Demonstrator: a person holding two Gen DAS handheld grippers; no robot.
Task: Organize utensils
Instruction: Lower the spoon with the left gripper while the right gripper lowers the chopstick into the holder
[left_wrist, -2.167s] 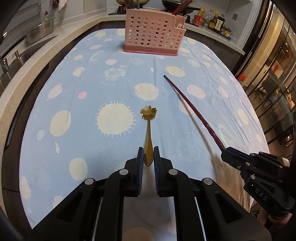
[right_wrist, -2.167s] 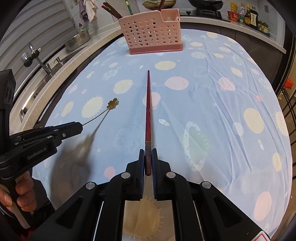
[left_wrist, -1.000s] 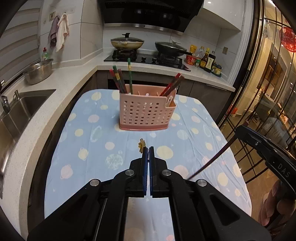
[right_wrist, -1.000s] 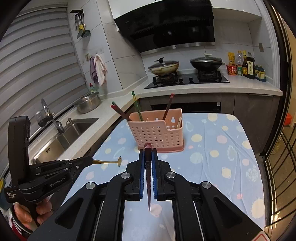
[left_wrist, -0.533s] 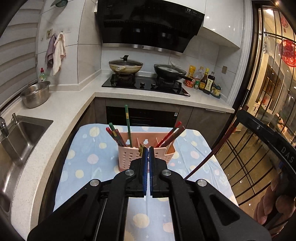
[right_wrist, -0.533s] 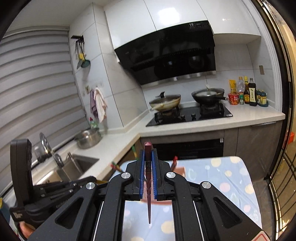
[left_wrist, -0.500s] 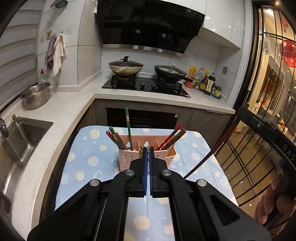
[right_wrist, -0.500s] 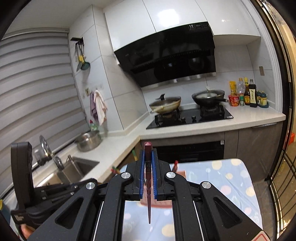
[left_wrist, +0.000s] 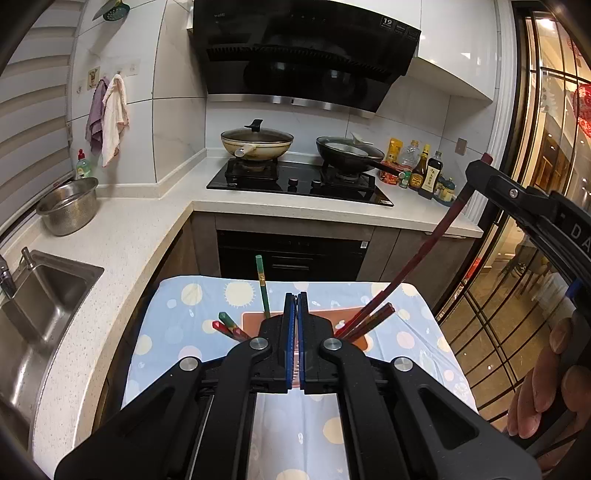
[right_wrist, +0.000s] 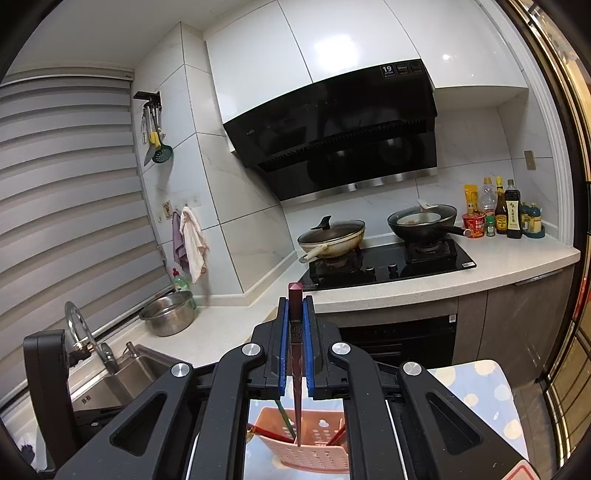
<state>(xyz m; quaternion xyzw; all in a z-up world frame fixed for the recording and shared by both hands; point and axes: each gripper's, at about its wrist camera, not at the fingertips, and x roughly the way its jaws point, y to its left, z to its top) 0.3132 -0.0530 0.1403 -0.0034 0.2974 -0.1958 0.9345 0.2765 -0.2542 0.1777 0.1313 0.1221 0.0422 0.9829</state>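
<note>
Our left gripper (left_wrist: 294, 314) hides most of the pink holder (left_wrist: 251, 320); its fingers are together, contents indiscernible. Our right gripper (right_wrist: 296, 314) fingers clamp the dark red chopstick (right_wrist: 296, 354) upright between them.

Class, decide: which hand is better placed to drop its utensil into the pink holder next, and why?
Right. Its tool grips the dark red chopstick pointing down, tip just over the pink holder. The left tool is shut, its utensil hidden.

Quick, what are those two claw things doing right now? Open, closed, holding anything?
Left hand-held gripper: shut; what it grips cannot be made out.
Right hand-held gripper: shut on a dark red chopstick, tip down over the pink basket.
</note>
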